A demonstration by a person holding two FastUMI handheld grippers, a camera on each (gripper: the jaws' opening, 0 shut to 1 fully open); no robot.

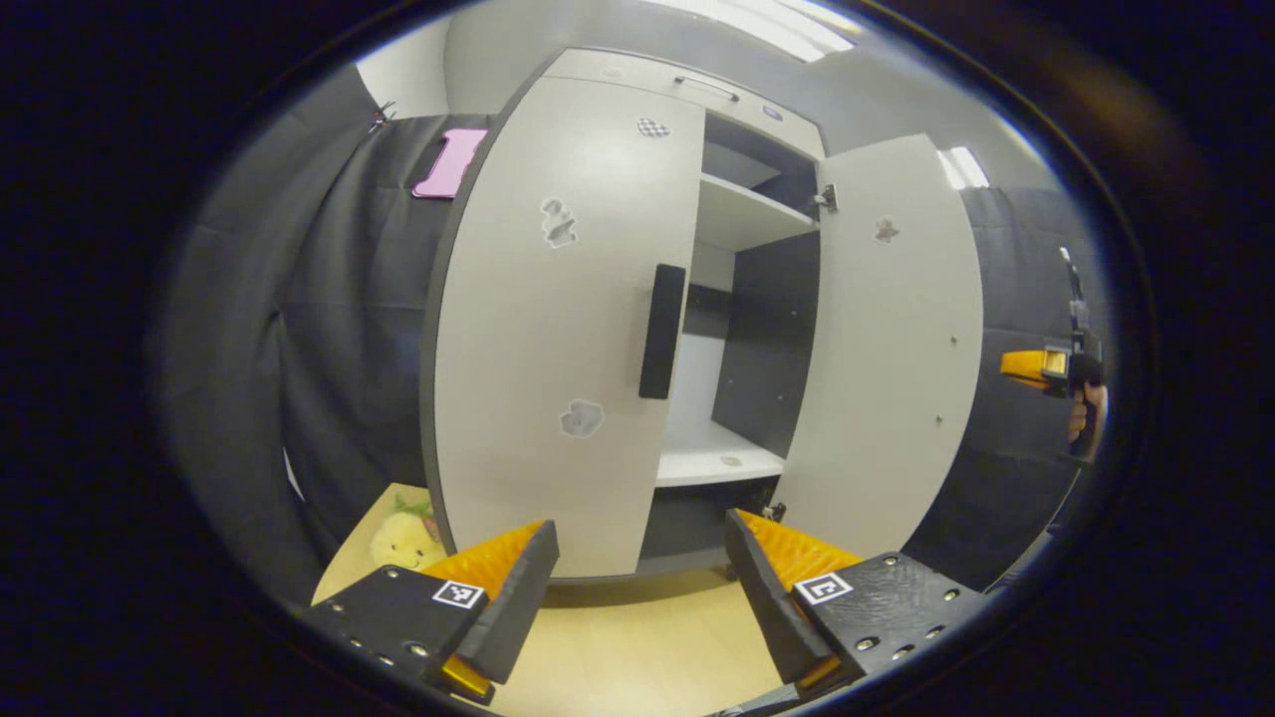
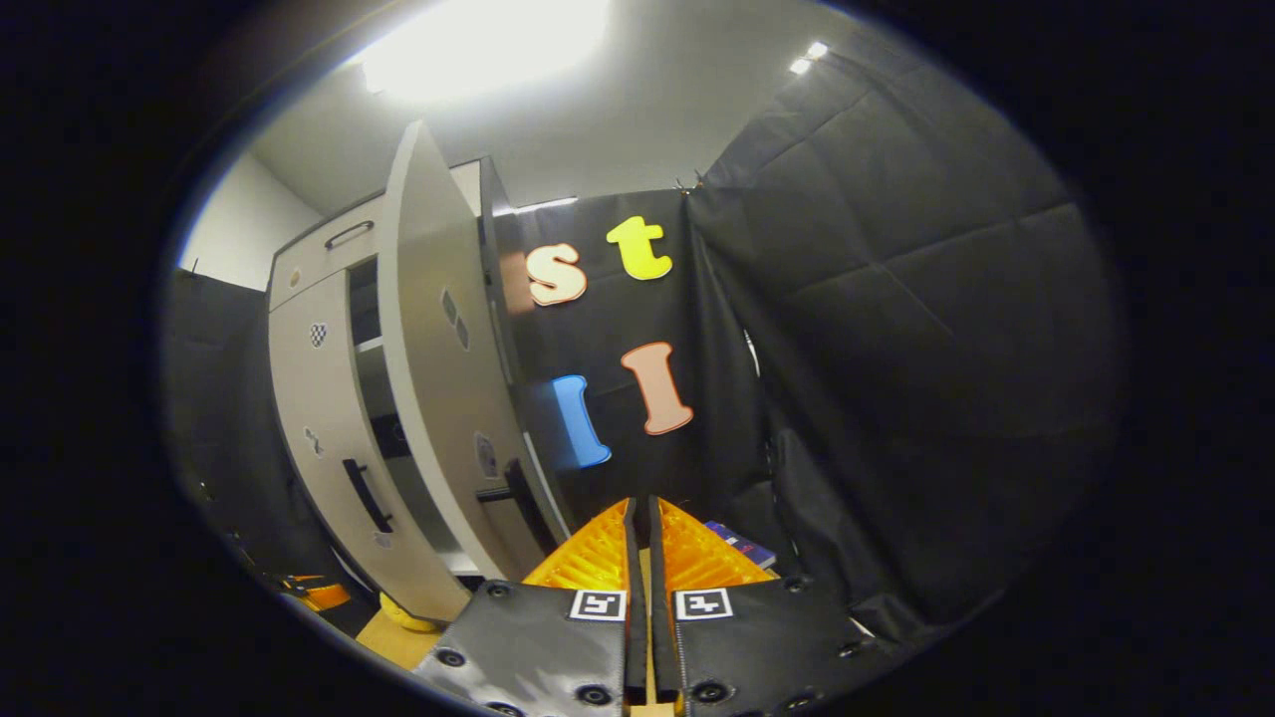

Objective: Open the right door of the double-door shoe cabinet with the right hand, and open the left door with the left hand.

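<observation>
A pale wood-grain floor is seen at the foot of the shoe cabinet, with quilted black cloth hung as the booth wall on either side and a plain grey ceiling lit by bright panels above. The cabinet is built of smooth, matt light-grey board with dark grey inner walls. Its left door is seen shut or nearly so, flat-faced, with a long dark bar handle set upright near its inner edge and small worn patches on its surface. The right door is swung well open, so that two white shelves are exposed inside. A soft yellow plush toy is seen on the floor at the cabinet's left corner.

In the left gripper view, the left gripper is held wide apart in front of the cabinet base, nothing between its ribbed fingers. In the right gripper view, the right gripper is pressed closed on nothing, just beside the open door's handle.
</observation>
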